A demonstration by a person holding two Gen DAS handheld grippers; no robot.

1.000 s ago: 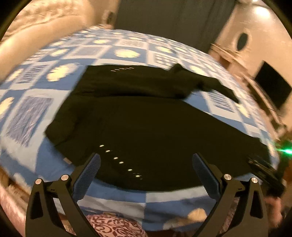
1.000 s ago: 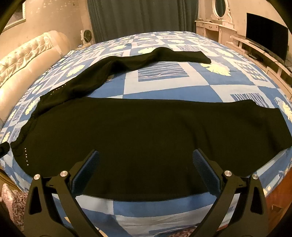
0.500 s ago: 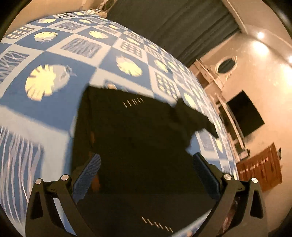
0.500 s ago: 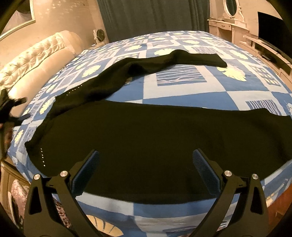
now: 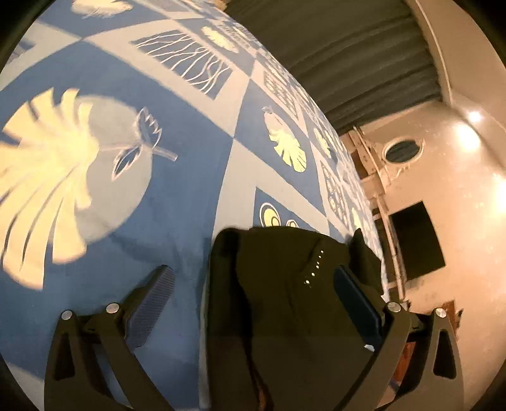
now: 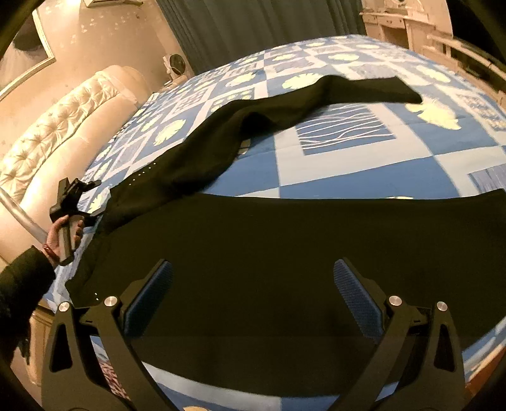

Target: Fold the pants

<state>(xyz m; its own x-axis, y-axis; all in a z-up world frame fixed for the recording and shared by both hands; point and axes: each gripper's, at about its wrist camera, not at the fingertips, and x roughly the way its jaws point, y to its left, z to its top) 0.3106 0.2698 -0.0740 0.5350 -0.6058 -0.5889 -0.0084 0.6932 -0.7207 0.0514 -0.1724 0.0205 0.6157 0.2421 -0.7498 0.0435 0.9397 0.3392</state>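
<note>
Black pants (image 6: 284, 246) lie spread on a blue and white patterned bedspread (image 6: 332, 164). One leg runs across the near side; the other leg (image 6: 316, 98) angles away to the far right. My right gripper (image 6: 253, 291) is open above the near leg. My left gripper (image 5: 253, 291) is open at the waist end of the pants (image 5: 278, 284), whose corner with a row of small studs lies between its fingers. It also shows in the right wrist view (image 6: 79, 196), held in a hand at the left edge of the pants.
A cream tufted headboard (image 6: 57, 136) stands at the left of the bed. Dark curtains (image 6: 253, 28) hang behind it. A white dresser (image 6: 408, 28) and a dark TV screen (image 5: 417, 240) stand at the right.
My left gripper has moved in low and close to the waist corner of the pants. My right gripper has shifted slightly over the near leg. Both stay open.
</note>
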